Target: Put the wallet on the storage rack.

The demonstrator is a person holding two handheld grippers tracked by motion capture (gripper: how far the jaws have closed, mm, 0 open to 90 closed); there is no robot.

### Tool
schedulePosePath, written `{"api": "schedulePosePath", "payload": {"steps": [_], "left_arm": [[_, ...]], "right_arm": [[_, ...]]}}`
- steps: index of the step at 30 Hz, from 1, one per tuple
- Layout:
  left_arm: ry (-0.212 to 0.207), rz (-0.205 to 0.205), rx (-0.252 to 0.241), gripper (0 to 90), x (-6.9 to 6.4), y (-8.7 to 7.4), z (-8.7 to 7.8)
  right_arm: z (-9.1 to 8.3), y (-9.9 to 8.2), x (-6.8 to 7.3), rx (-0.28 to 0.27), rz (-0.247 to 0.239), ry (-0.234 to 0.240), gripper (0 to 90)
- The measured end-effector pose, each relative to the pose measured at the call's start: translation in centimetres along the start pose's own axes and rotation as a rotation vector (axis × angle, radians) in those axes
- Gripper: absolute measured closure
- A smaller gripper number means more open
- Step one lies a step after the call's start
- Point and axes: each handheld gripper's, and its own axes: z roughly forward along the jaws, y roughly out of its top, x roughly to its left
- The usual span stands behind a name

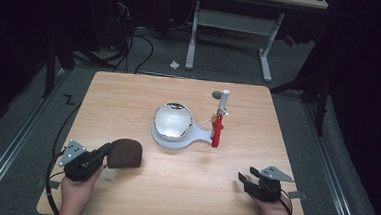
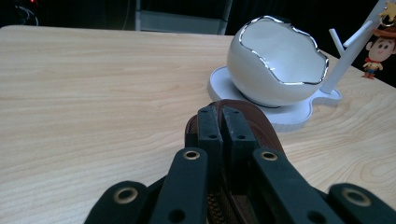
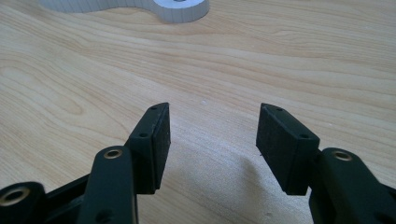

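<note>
While left jaws clamp the brown pouch (image 1: 125, 153), egg-shaped bowl (image 1: 173, 120) stands ahead; right jaws apart.

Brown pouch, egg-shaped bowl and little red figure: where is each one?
Brown pouch (image 1: 127, 153), high view, its rounded top.
Egg-shaped bowl (image 2: 275, 65), left gripper view, its white inner wall.
Red figure (image 1: 217, 130), high view, its body.

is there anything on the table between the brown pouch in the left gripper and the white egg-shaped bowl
Nothing visible. The left gripper is shut on the brown pouch, and bare table lies between it and the egg-shaped bowl on its white stand.
</note>
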Motion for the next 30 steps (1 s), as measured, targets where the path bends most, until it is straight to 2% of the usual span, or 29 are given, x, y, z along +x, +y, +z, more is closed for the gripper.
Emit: {"api": "schedulePosePath", "payload": {"steps": [6,11,13,18,24,27,30], "left_arm": [[-0.001,0.012,-0.006,87.5,-0.5,0.5,0.0],[-0.019,0.021,-0.020,87.5,-1.0,1.4,-0.2],[-0.021,0.036,-0.022,87.4,-1.5,1.8,-0.2],[-0.024,0.040,-0.032,87.5,-1.9,2.4,-0.1],[-0.015,0.053,-0.052,87.5,-2.4,3.9,0.1],[-0.015,0.074,-0.059,87.4,-2.9,5.1,0.4],[-0.012,0.084,-0.060,87.4,-3.0,5.6,0.7]], "right_arm": [[-0.1,0.0,0.0,-0.002,0.002,-0.001,45.1],[-0.2,0.0,-0.1,-0.006,0.006,-0.010,45.0],[-0.2,0.0,-0.2,-0.009,0.002,-0.010,45.0],[-0.2,0.0,-0.1,-0.005,-0.008,-0.017,45.4],[-0.2,0.0,-0.1,-0.007,-0.005,-0.014,45.3],[-0.2,0.0,-0.2,-0.005,-0.009,-0.016,45.3],[-0.2,0.0,-0.2,-0.006,-0.006,-0.016,45.3]]}}
